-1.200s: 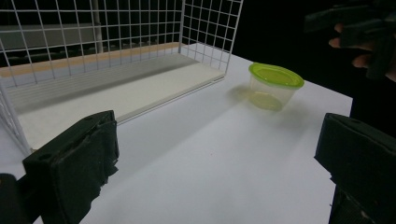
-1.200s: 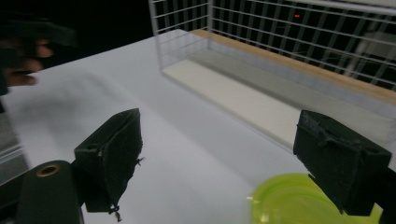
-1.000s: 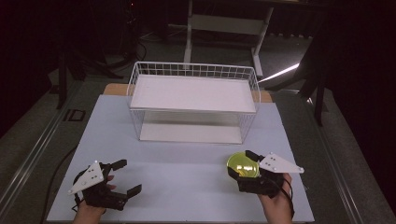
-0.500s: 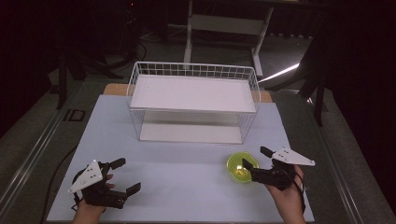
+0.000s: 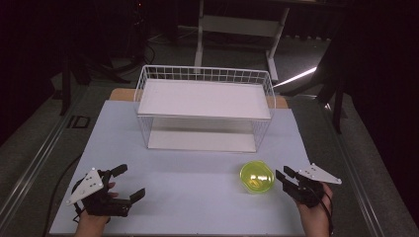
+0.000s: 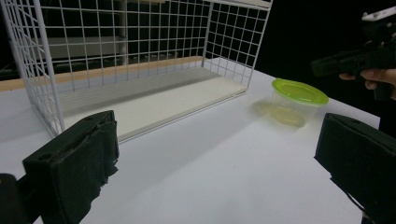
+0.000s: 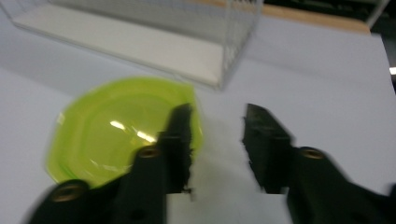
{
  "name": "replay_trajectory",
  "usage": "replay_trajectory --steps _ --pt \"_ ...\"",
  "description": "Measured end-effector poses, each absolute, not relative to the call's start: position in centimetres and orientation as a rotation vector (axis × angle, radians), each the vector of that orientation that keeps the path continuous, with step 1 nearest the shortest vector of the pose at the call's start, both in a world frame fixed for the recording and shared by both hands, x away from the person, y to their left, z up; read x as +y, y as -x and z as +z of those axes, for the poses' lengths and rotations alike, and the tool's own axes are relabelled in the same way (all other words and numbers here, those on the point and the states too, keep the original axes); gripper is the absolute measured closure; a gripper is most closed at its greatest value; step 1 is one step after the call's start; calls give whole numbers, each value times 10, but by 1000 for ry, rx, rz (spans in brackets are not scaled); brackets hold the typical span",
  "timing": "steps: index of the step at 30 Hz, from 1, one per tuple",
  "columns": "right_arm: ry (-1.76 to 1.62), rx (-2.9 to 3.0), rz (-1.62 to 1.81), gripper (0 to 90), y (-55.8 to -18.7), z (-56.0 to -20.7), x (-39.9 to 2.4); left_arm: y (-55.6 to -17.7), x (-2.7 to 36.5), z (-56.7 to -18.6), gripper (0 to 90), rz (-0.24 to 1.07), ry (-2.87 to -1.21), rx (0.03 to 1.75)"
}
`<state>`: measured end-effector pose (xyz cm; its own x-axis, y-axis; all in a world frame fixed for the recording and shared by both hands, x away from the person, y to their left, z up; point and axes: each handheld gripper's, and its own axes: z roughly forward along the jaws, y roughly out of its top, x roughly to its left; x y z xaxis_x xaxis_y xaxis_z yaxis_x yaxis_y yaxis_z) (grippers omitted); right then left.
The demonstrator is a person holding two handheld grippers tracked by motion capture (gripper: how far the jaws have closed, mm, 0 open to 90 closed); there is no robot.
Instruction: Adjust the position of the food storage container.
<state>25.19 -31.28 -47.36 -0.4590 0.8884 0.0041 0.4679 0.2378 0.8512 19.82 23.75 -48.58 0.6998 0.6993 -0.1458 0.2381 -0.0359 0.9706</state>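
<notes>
In the high view, your right gripper has moved away to the right of the green tub, which a second ago sat under its jaws. Now the tub stands alone on the table, near the right front corner of the wire rack. The jaws have just been closing, with nothing between them. Your left gripper has not moved; it rests at the near left with its jaws wide.

In the left gripper view, both pads are far apart and hold nothing. The tub is far to the right, with its lid on.

In the right gripper view, the jaws are narrow and empty, and the tub lies behind the left jaw. I judge that the tub is released, so the next grip must start again.
</notes>
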Motion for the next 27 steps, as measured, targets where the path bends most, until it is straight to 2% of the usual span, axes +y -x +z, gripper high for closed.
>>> replay_trajectory --steps 3,5,17,27 --pt "-1298 2020 1082 831 -250 -483 -317 -198 237 -486 3 434 -1606 775" --pt "-1322 2043 1044 897 -250 -490 -318 -198 236 -486 3 436 -1609 773" --pt "-1360 2219 984 900 -255 -518 -300 -197 234 -485 3 431 -1622 756" --pt "-1317 2292 1011 900 -259 -519 -282 -197 233 -485 3 432 -1632 749"
